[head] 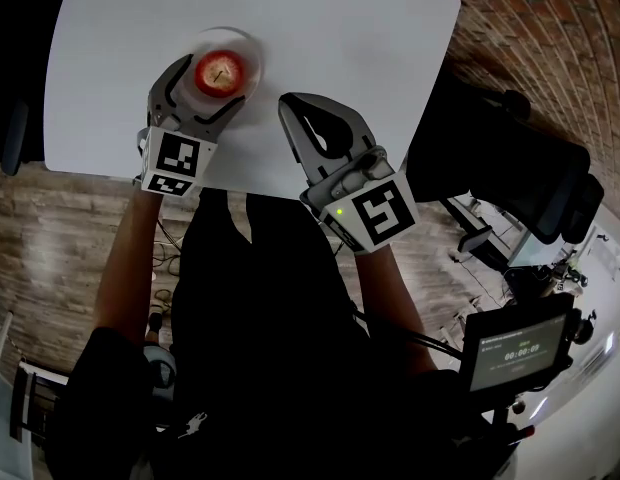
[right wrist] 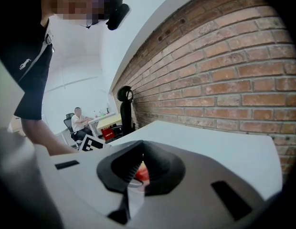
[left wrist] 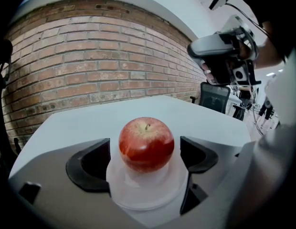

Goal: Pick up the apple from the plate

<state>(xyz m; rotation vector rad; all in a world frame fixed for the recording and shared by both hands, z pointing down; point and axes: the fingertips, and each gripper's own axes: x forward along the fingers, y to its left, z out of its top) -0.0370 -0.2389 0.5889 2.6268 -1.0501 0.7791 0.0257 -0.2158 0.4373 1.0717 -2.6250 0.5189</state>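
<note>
The apple [left wrist: 146, 142] sits stem up in the middle of a small pale plate [left wrist: 149, 205], low in the centre of the left gripper view. In the head view both lie at the upper left of the white bench [head: 370, 38]. The left gripper [head: 216, 80] stands wide open with one jaw on each side of the fruit. A thin gap shows on both sides, so nothing is gripped yet. The right gripper [right wrist: 140, 170] is closed on nothing and hangs over the near edge of the bench, to the right of the plate and apart from it.

The step in hand looks like closing on the apple. To do it well, the pads should meet the fruit at its widest band, about mid-height. Up on the shoulder near the stem, the round glossy skin would likely slip upward and out. The apple looks roughly centred between the jaws, which is worth keeping, so that both pads land together and it does not roll across the plate. The jaws ride just above the plate's rim, so the closing should stay level and clear of it, or the light plate may be nudged or dragged along. A gentle squeeze, only firm enough to hold, and then a straight lift should do. The right gripper could steady the plate if it clings.
</note>
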